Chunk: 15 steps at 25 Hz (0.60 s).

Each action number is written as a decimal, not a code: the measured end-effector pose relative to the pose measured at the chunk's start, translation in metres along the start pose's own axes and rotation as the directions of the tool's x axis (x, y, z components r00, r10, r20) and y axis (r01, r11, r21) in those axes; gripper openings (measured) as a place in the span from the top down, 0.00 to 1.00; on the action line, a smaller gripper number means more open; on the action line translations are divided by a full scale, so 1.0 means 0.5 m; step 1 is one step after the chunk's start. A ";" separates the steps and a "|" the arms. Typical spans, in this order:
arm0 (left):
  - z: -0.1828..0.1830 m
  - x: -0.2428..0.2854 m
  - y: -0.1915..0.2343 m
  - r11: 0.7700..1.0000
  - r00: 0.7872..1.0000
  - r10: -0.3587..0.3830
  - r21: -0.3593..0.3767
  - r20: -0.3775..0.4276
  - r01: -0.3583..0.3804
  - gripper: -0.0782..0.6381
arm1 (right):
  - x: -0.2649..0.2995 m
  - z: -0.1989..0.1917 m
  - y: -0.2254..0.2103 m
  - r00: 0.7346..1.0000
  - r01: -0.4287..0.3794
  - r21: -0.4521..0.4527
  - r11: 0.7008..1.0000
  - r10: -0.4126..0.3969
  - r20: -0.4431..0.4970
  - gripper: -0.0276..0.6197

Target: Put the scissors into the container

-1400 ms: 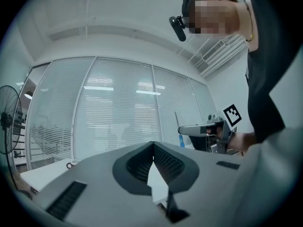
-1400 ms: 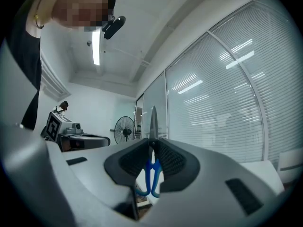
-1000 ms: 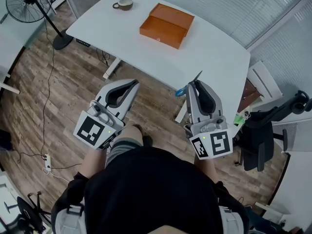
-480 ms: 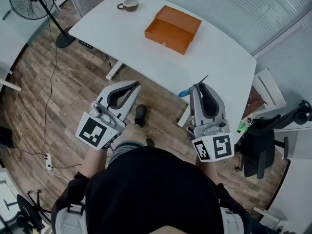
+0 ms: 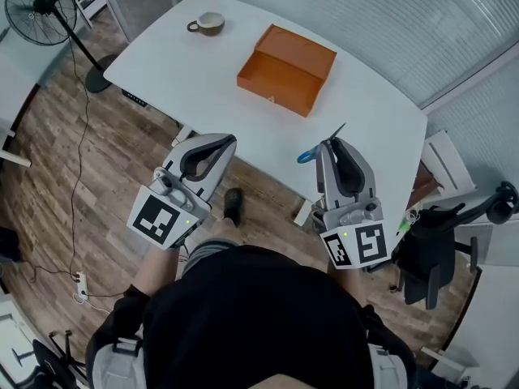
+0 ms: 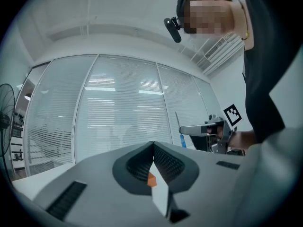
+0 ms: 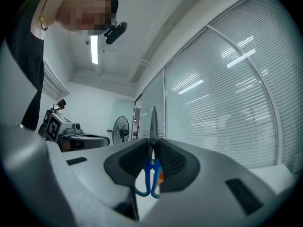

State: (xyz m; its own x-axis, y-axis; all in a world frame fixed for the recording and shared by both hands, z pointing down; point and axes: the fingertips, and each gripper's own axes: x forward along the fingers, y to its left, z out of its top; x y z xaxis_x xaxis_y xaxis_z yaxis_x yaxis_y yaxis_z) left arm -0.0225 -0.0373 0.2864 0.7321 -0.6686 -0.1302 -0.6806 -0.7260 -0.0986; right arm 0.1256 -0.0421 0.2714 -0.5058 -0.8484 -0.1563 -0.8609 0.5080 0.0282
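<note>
Scissors with blue handles are clamped between the jaws of my right gripper, blades pointing up and away. In the head view the blue handles stick out at the jaws' left, over the white table's near edge. An open orange box, the container, lies on the table well ahead of both grippers. My left gripper hovers at the table's near edge, its jaws closed together with nothing between them. In the left gripper view the left gripper points up at the glass wall, and the scissors' blade shows beside the right gripper.
A brown cup stands at the table's far left. A standing fan is on the wooden floor to the left, a black office chair to the right. Glass walls with blinds run behind the table.
The person has stepped closer to the table; both grippers now reach its near edge. The right gripper keeps its hold on the scissors.
</note>
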 end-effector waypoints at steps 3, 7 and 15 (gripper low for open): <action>-0.002 0.036 0.036 1.000 1.000 -0.015 -0.002 0.006 0.015 0.87 | 0.042 -0.001 -0.020 1.000 0.005 -0.008 1.000 -0.005 -0.002 0.85; -0.004 0.078 0.088 1.000 1.000 -0.030 0.000 0.002 0.030 0.87 | 0.096 0.001 -0.046 1.000 0.018 -0.014 1.000 -0.018 0.000 0.85; -0.017 0.159 0.189 0.996 0.996 -0.090 0.004 0.009 0.090 0.87 | 0.205 -0.006 -0.093 0.998 0.064 -0.026 0.998 -0.064 0.005 0.85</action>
State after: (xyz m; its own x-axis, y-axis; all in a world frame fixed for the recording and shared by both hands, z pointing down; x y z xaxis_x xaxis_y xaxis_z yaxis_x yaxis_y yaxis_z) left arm -0.0284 -0.1605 0.2749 0.7900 -0.5993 -0.1295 -0.6123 -0.7824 -0.1142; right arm 0.1134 -0.1530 0.2569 -0.4492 -0.8785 -0.1626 -0.8928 0.4484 0.0438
